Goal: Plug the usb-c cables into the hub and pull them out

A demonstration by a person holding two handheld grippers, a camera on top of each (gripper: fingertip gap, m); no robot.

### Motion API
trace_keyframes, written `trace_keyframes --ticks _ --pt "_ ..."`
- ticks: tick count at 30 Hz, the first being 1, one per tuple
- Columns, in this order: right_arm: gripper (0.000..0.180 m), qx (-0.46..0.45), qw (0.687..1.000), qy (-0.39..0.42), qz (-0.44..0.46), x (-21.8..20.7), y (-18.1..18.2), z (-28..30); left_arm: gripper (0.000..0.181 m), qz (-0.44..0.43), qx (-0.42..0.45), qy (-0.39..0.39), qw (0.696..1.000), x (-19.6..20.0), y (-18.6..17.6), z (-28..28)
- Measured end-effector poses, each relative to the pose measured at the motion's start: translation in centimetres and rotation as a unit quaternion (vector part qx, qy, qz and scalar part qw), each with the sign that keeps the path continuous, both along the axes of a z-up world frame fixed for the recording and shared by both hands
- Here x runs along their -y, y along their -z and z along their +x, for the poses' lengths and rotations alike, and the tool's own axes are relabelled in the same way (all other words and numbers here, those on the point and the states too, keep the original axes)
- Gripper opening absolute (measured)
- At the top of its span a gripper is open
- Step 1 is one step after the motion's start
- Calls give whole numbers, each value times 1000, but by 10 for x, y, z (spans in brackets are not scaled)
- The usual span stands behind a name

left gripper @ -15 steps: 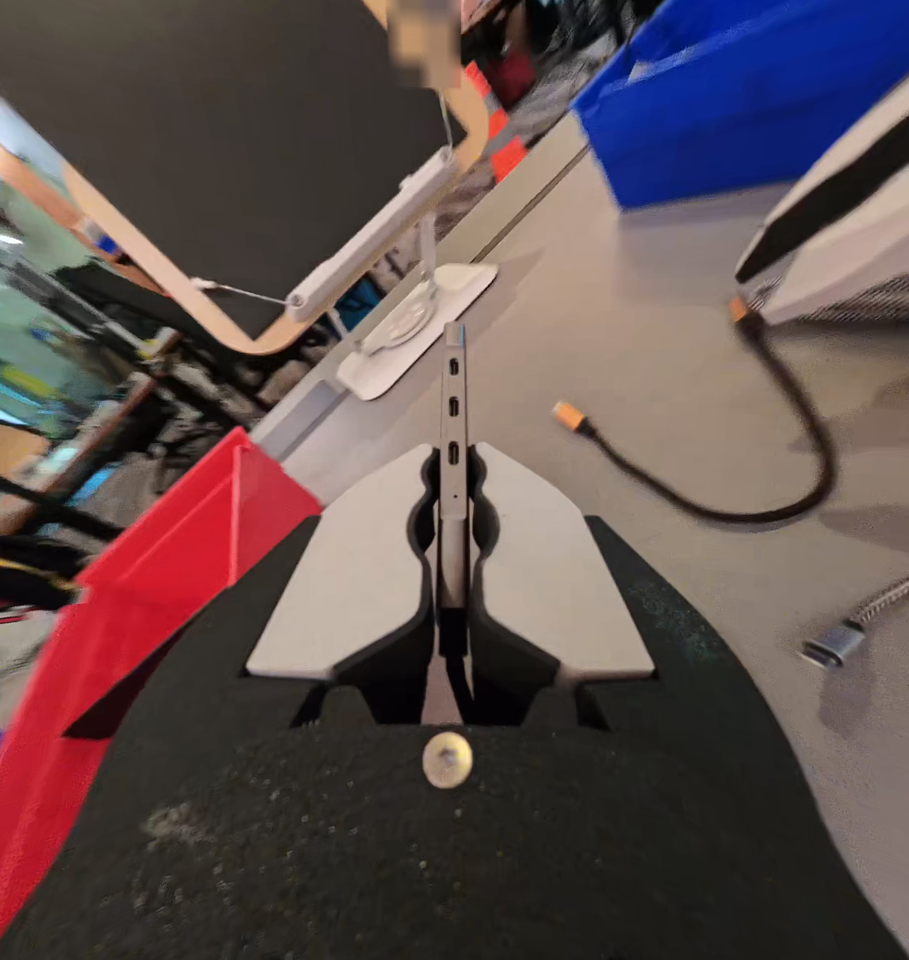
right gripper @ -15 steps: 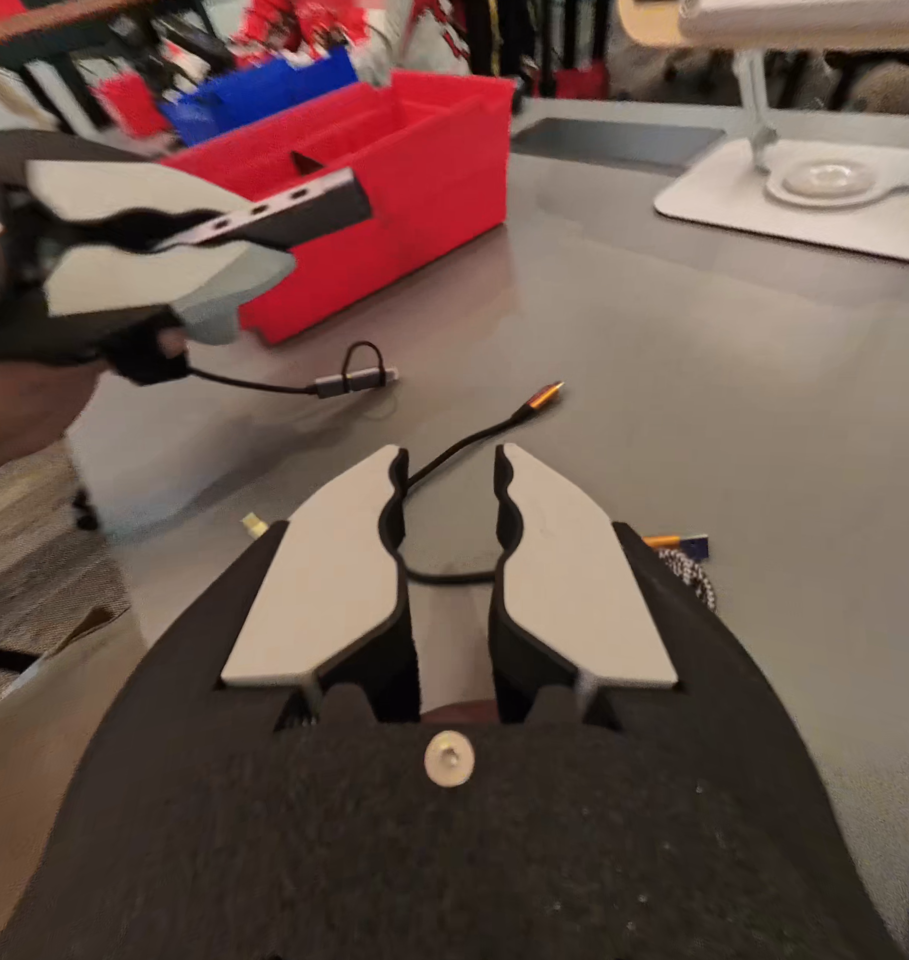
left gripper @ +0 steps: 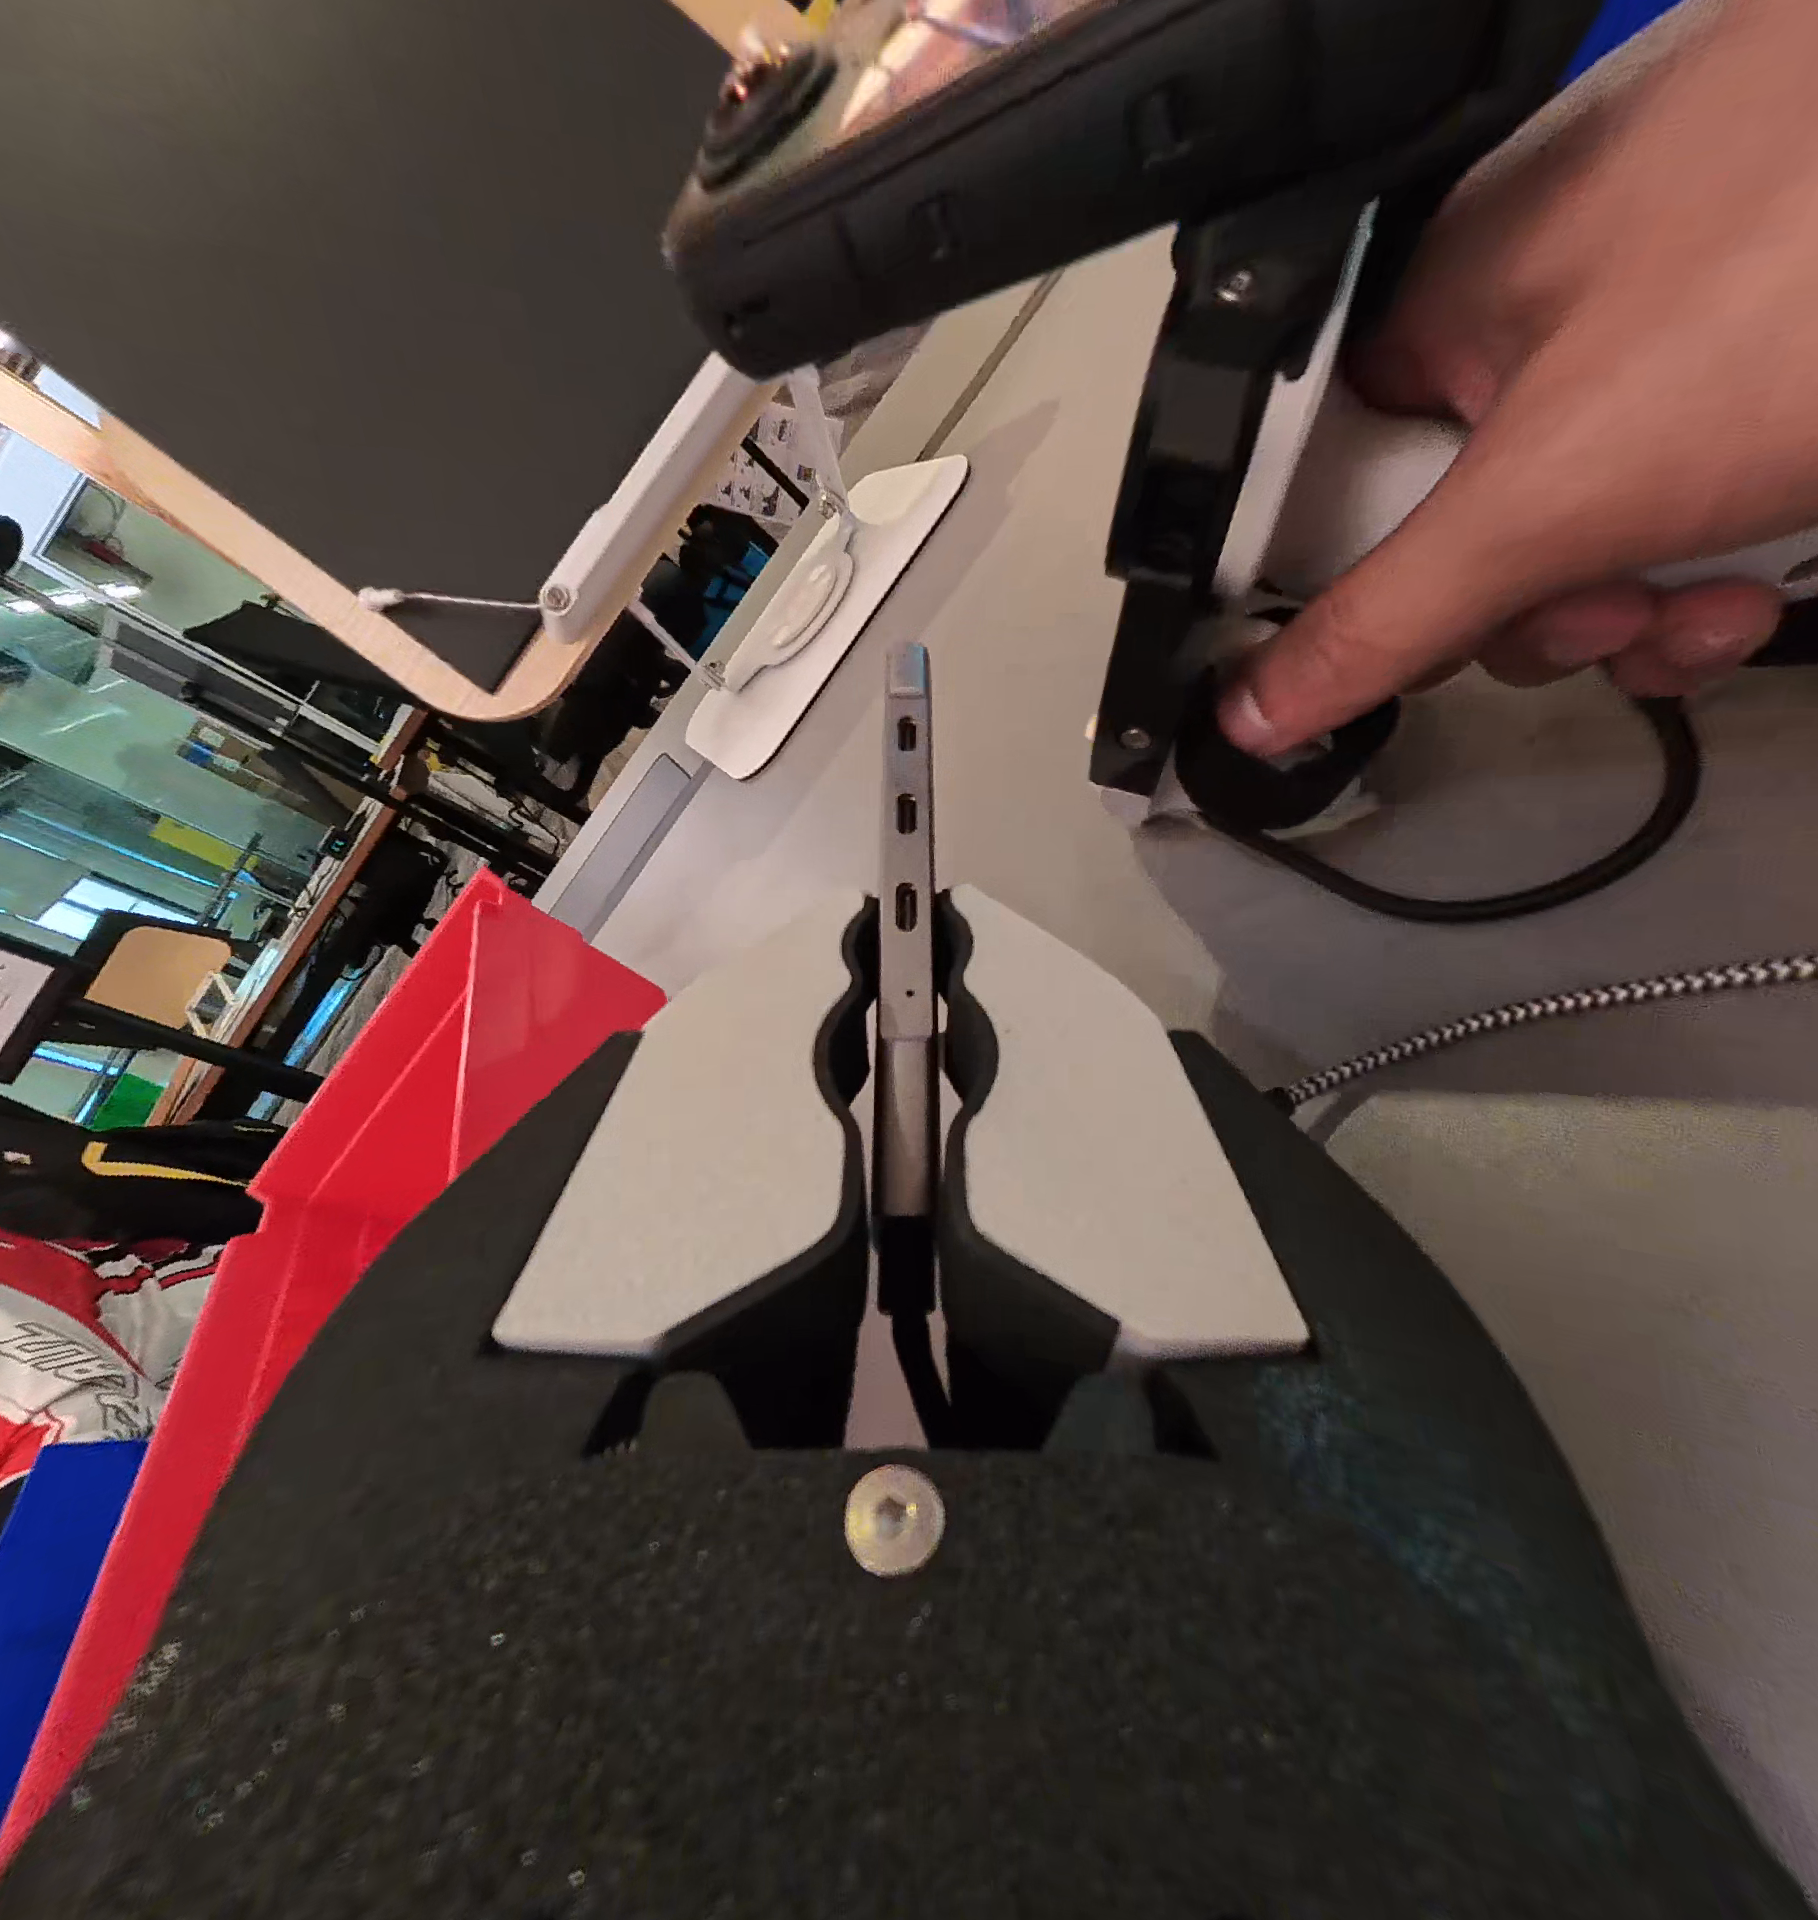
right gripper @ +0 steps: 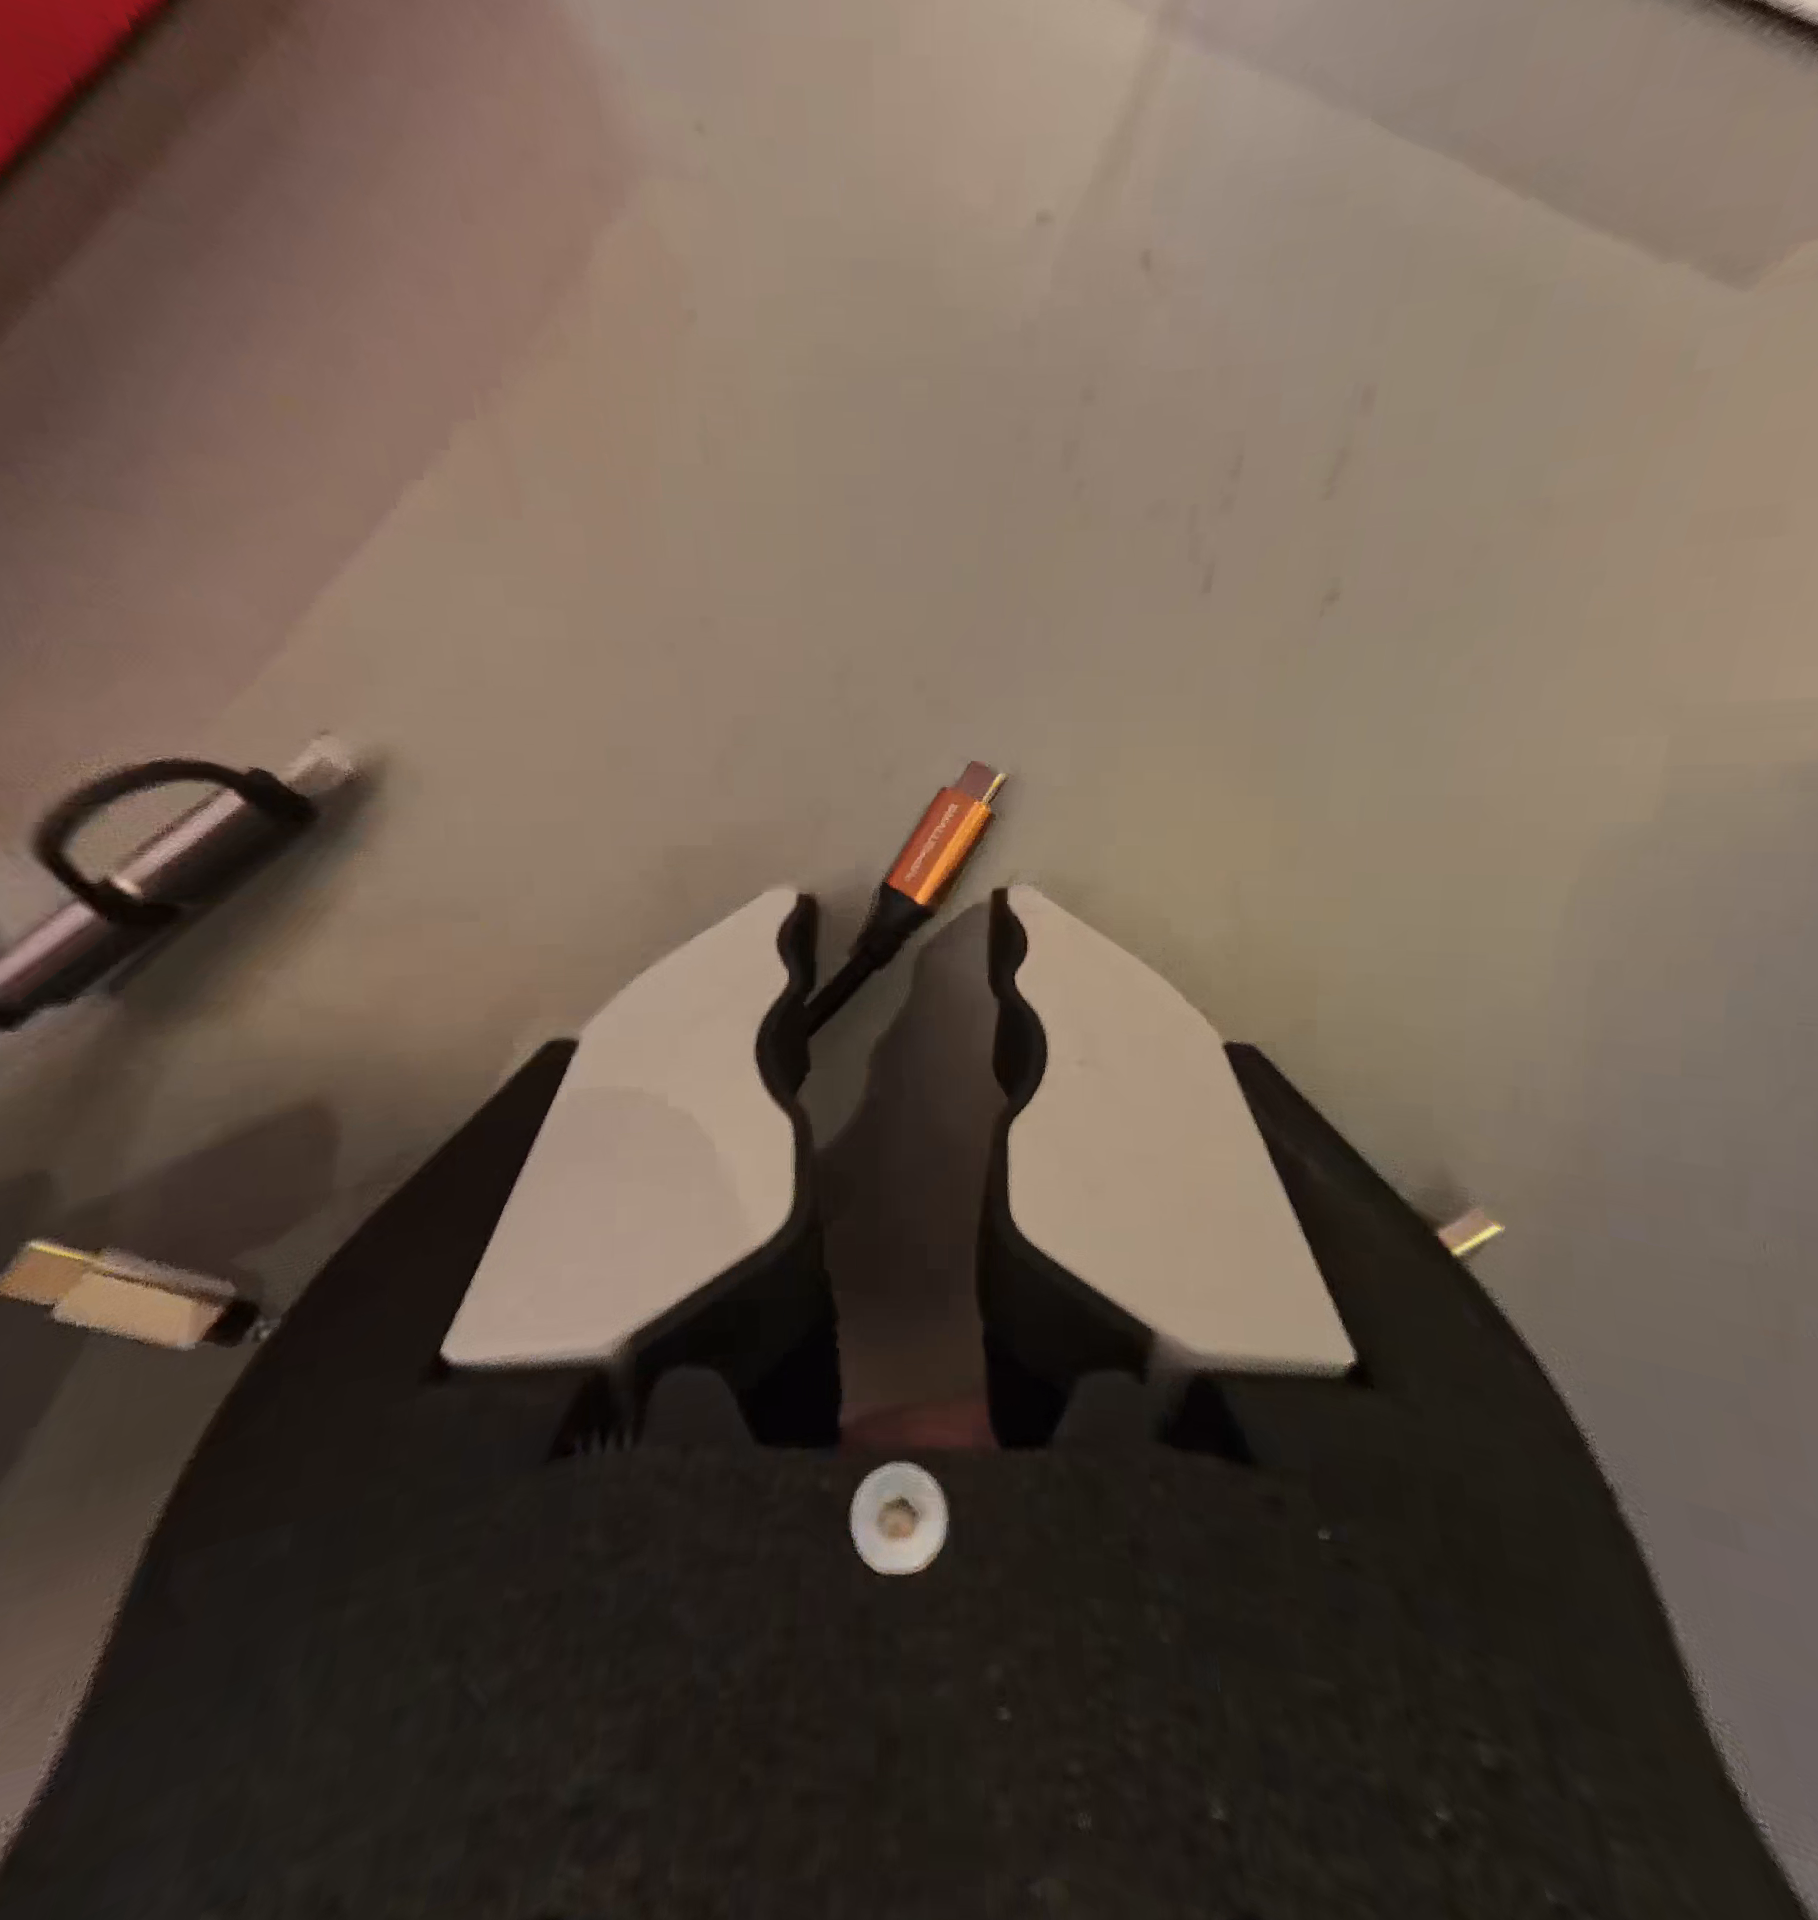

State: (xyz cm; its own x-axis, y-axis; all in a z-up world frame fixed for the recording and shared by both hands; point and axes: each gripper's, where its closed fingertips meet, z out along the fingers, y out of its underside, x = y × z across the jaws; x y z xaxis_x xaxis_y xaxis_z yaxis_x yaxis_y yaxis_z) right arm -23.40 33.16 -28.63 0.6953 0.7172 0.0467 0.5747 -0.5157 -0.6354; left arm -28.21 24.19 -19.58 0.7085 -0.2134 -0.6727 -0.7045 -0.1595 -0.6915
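Observation:
My left gripper (left gripper: pixel 907 902) is shut on a slim grey USB hub (left gripper: pixel 907 831), held edge-on above the table with three oval ports facing me. My right gripper (right gripper: pixel 900 896) is open and low over the grey table, its fingers on either side of a black cable with an orange USB-C plug (right gripper: pixel 939 844) that lies just past the fingertips. In the left wrist view the right gripper's body and the hand (left gripper: pixel 1570 416) holding it fill the upper right, with the black cable (left gripper: pixel 1570 883) looping beneath.
A grey plug with a black loop (right gripper: pixel 188 842), a gold-tipped plug (right gripper: pixel 115 1294) and another plug tip (right gripper: pixel 1468 1234) lie on the table. A braided cable (left gripper: pixel 1570 1003) runs at right. A red bin (left gripper: pixel 385 1143) stands left, a white lamp base (left gripper: pixel 832 613) behind. Left tips to right tips: about 15 cm.
My right gripper has dropped down and forward onto the orange-plug cable, so the plug now sits at its fingertips. The left gripper still holds the hub; the right hand now looms in its view.

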Motion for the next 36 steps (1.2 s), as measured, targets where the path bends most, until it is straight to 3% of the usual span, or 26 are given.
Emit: trace_keyframes --ticks 2,8,12,16,21,26,36 --pt "15 -1 1000 -21 16 1 0 -1 9 1 5 -1 1000 2 0 -4" --pt "10 -17 990 -137 -6 20 -3 4 8 -4 9 -7 1000 2 4 -16" --pt "9 -79 977 -186 -72 43 -38 18 8 14 -41 -11 999 -1 4 -17" --pt "8 -162 946 -225 -165 82 -76 41 9 34 -90 -14 995 -3 1 -10" --pt "8 -233 898 -274 -252 129 -91 56 8 49 -156 3 987 0 -1 9" --pt "8 -207 903 -272 -261 134 -79 69 9 64 -237 23 969 3 0 34" --pt "8 -196 906 -276 -252 136 -78 65 8 76 -300 47 950 8 3 63"
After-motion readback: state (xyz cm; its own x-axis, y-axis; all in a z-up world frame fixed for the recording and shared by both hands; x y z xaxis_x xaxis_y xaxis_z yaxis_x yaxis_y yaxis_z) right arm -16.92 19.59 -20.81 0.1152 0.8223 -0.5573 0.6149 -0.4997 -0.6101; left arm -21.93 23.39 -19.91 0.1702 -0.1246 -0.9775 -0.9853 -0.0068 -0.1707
